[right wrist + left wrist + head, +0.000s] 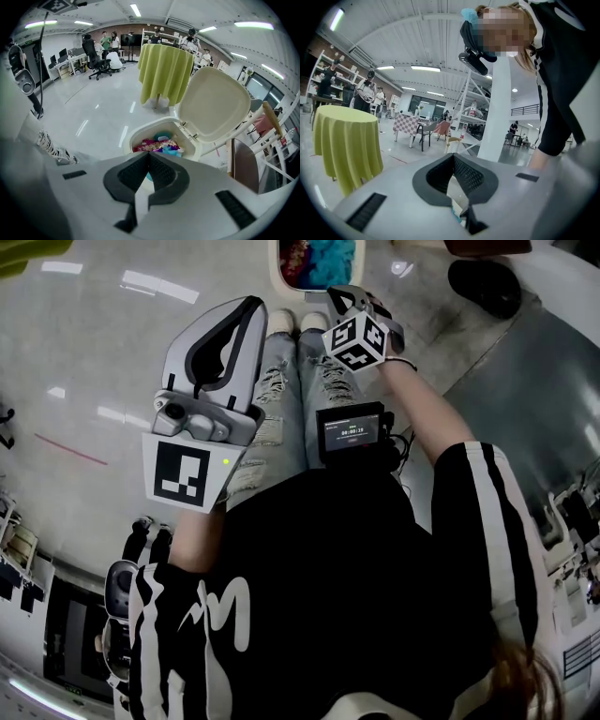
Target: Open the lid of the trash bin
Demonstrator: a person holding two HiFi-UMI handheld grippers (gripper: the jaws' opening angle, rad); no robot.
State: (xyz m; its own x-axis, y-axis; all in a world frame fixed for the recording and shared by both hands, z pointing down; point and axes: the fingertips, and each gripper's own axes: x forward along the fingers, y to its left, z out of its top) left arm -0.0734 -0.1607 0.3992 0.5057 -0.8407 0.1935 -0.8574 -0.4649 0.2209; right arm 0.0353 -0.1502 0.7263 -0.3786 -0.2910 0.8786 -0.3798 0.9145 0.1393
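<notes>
The trash bin (pixel 133 138) has its lid (pixel 215 105) standing fully open, so the task looks done. The left gripper (pixel 452 157) and right gripper (pixel 149 157) have jaws together, empty.

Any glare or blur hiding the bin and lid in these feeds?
Right gripper view: sharp, evenly lit, fisheye-bent at the edges; trash bin and raised lid read clearly. Head view: light streaks glare on the floor, bin cropped at the top edge. Left gripper view: sharp, but shows no bin.

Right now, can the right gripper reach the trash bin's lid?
Probably yes: the lid stands open ahead of the right gripper with nothing between them, though its jaws are shut and would need opening to grip.
</notes>
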